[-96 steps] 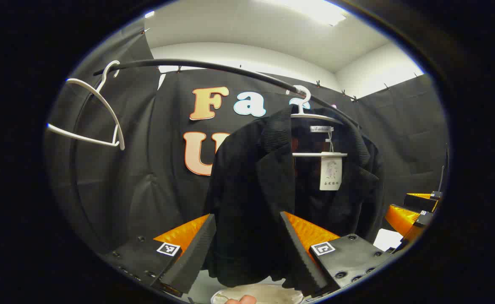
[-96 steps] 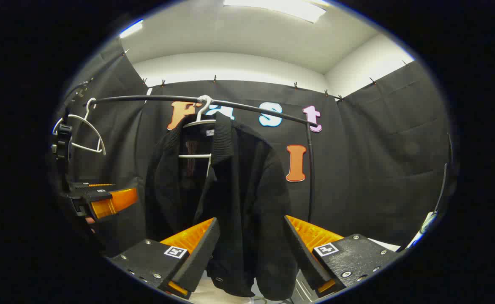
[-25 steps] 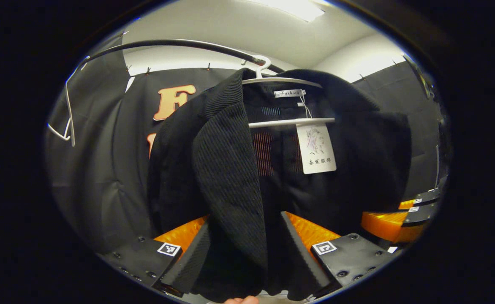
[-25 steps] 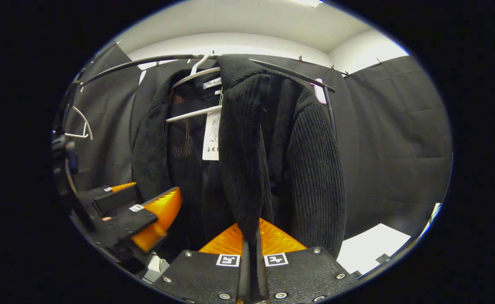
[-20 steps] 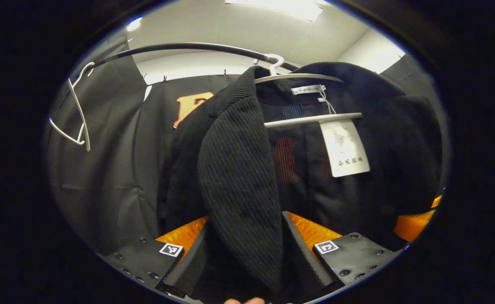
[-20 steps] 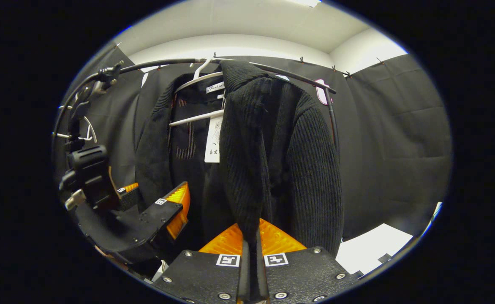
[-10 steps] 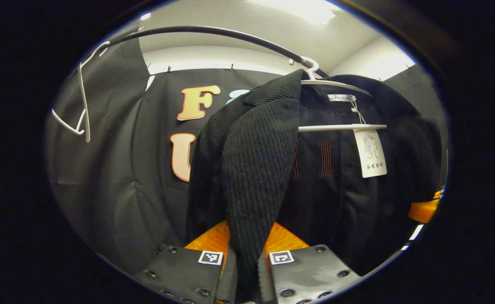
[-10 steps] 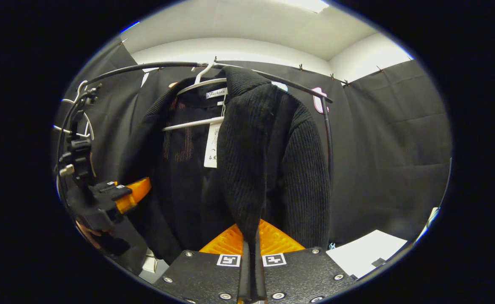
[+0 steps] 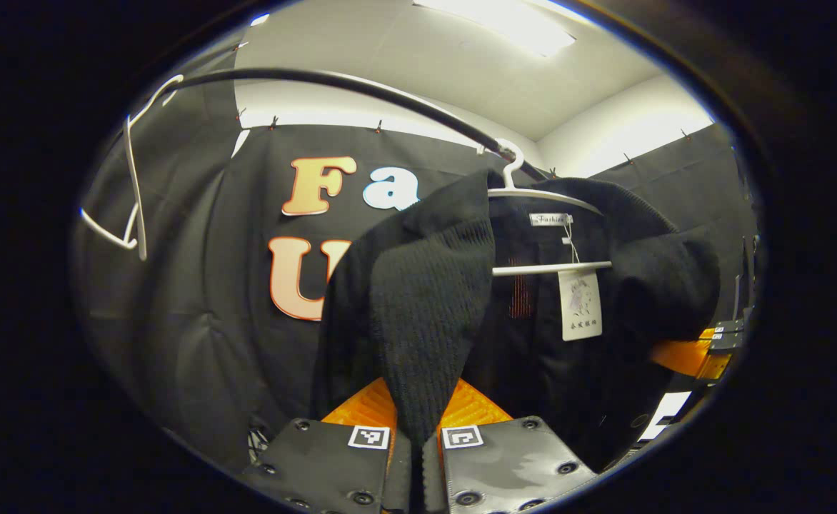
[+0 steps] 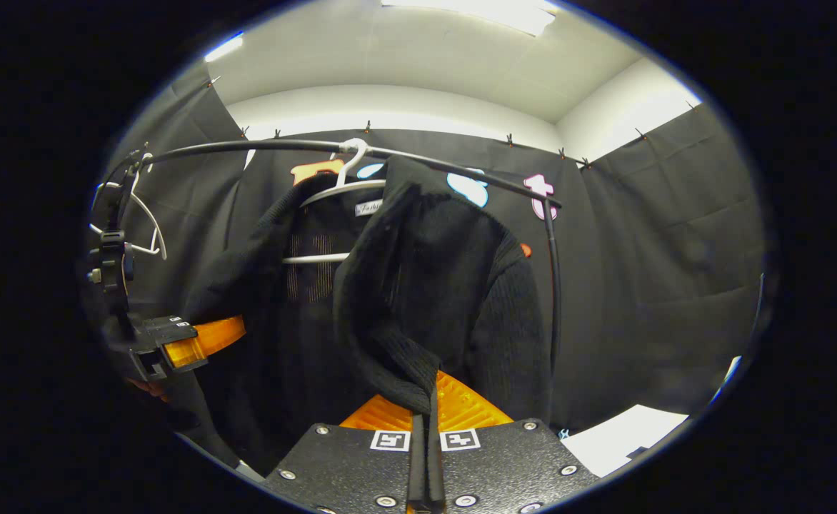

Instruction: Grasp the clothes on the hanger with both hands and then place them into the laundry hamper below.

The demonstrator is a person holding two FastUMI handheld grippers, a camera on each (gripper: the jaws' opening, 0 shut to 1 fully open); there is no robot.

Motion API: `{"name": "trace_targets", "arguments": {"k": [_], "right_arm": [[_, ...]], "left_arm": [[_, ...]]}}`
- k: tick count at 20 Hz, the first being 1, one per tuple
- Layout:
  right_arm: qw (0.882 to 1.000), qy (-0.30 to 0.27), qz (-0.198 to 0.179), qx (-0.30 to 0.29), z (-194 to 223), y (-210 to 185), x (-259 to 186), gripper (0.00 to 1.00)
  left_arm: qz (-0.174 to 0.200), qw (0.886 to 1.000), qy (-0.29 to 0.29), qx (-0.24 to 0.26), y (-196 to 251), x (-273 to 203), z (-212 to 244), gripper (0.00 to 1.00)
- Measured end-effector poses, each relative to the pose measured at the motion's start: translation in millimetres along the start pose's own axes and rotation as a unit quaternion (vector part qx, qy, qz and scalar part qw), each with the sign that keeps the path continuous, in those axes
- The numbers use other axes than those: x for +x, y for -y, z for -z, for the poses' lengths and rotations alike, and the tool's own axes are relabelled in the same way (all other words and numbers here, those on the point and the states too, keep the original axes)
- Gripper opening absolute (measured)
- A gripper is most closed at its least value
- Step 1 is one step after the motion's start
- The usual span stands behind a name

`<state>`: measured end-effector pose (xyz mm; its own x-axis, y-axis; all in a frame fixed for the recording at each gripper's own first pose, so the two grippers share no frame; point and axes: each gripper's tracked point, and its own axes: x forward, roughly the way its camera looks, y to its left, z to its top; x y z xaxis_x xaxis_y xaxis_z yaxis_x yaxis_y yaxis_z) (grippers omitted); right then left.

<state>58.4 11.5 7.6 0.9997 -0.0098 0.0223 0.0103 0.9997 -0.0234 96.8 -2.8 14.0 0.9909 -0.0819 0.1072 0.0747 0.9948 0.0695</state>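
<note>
Left gripper view: jacket up on hanger, pinched at both front edges.
Left gripper clamps 1 lapel, right gripper the other; the jacket must likely clear the hanger before going down.

Black clothes rail: arches overhead, above the left gripper. Spare white hanger: hooked on the rail's far end, high and well to the left of that gripper, carrying nothing. Ceiling light panel: above, slightly right. Black cloth wall: straight ahead, fastened along its top edge by small clips. Rail upright: ahead and right of the right gripper. White sheet: low, right of that gripper.
</note>
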Motion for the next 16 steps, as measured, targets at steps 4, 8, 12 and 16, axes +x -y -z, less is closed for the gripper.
{"name": "trace_targets", "arguments": {"k": [4, 8, 12, 16], "right_arm": [[0.998, 0.047, 0.028, -0.017, -57.9, 29.4, -0.5, 0.01], [0.993, 0.094, 0.063, -0.035, -124.9, 69.1, 2.6, 0.0], [0.987, 0.115, 0.097, -0.054, -182.0, 110.8, 17.3, 0.0], [0.986, 0.115, 0.11, -0.051, -215.6, 143.7, 64.8, 0.0]], "left_arm": [[-0.013, 0.998, 0.039, 0.048, 0.5, -1.3, -46.8, 0.1], [-0.019, 0.997, 0.068, 0.038, -1.5, 1.6, -63.0, 0.13], [-0.026, 0.995, 0.087, 0.044, -4.8, 0.9, -73.7, 0.13], [-0.029, 0.995, 0.092, 0.037, -8.3, -3.1, -86.6, 0.13]]}}
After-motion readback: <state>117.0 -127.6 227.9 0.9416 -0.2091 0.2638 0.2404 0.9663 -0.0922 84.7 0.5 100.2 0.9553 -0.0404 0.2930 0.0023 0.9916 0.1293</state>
